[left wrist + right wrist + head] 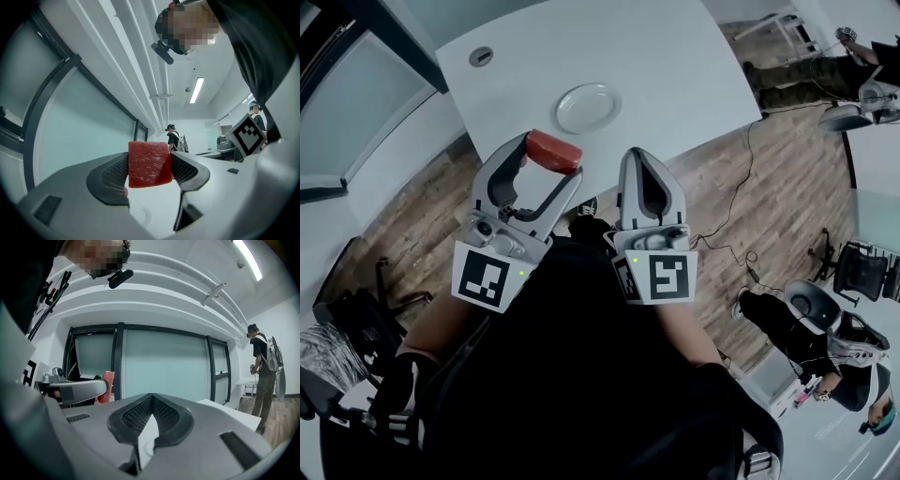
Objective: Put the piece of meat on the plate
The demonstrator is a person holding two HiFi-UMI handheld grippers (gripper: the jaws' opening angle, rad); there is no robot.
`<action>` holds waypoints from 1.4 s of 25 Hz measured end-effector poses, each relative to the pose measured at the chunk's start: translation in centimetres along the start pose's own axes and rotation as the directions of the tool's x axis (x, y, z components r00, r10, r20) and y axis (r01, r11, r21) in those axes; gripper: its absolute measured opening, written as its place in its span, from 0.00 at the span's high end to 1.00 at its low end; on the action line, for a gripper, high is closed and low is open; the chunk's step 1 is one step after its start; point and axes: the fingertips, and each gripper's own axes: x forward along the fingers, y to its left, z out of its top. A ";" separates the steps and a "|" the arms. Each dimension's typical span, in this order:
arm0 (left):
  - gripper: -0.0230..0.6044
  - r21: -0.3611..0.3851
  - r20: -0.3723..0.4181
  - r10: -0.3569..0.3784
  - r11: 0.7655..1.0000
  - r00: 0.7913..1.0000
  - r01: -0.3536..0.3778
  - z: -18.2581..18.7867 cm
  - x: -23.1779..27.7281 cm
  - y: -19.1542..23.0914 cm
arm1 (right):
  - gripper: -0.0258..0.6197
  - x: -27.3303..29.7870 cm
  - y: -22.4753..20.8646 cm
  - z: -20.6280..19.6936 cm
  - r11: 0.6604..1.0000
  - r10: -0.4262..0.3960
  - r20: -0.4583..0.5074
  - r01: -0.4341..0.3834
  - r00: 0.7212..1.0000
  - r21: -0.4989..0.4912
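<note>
A red block of meat is clamped at the tips of my left gripper, held in the air near the table's front edge. In the left gripper view the meat fills the gap between the two ribbed pads. The white plate lies on the white table, just beyond the meat and slightly right of it. My right gripper is shut with nothing in it, level with the left one. In the right gripper view its tips meet, and the meat shows at the left.
A round grey cable cap sits in the table's far left. Wooden floor with a cable lies to the right. Office chairs and people stand at the right; another chair is at the lower left.
</note>
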 end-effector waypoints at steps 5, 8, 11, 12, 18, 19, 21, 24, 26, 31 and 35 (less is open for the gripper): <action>0.52 0.010 -0.013 0.053 0.999 0.998 -0.053 -0.4 0.5 0.4 | 0.96 0.8 -1.6 -0.3 1.000 0.014 -0.007 -0.014 1.000 0.001; 0.52 0.014 -0.015 0.091 0.996 0.996 -0.091 -0.6 1.1 0.8 | 0.96 1.3 -2.3 -0.4 0.999 0.039 -0.010 -0.039 0.999 0.005; 0.52 0.023 -0.016 0.120 0.993 0.993 -0.120 -0.5 2.4 0.5 | 0.96 2.0 -3.5 -0.3 0.998 0.066 -0.008 -0.066 0.998 0.008; 0.52 0.028 -0.019 0.127 0.992 0.992 -0.127 -0.5 2.8 0.3 | 0.96 2.2 -4.0 -0.3 0.997 0.075 -0.007 -0.075 0.997 0.012; 0.52 0.051 -0.054 0.166 0.985 0.985 -0.163 -1.0 4.6 -0.5 | 0.96 3.6 -5.8 -0.1 0.990 0.137 0.004 -0.137 0.991 0.022; 0.52 0.051 -0.063 0.172 0.984 0.983 -0.169 -1.3 4.8 -0.5 | 0.96 3.9 -6.0 -0.3 0.989 0.148 0.001 -0.148 0.989 0.023; 0.52 0.057 -0.078 0.183 0.982 0.980 -0.179 -1.9 5.3 -0.3 | 0.96 4.6 -6.3 -1.1 0.986 0.165 -0.012 -0.165 0.986 0.031; 0.52 0.045 -0.105 0.210 0.977 0.972 -0.206 -3.6 5.7 0.1 | 0.96 5.4 -6.4 -3.3 0.981 0.192 -0.063 -0.189 0.979 0.049; 0.52 0.044 -0.140 0.216 0.976 0.966 -0.212 -5.1 5.7 0.2 | 0.96 5.7 -6.3 -4.6 0.977 0.212 -0.094 -0.207 0.973 0.054; 0.52 0.066 -0.219 0.208 0.978 0.953 -0.199 -8.3 6.5 0.5 | 0.96 6.9 -6.6 -6.9 0.972 0.232 -0.141 -0.226 0.962 0.061; 0.52 0.053 -0.252 0.212 0.977 0.944 -0.206 -10.1 7.2 1.4 | 0.96 8.1 -6.4 -8.5 0.970 0.243 -0.167 -0.235 0.956 0.067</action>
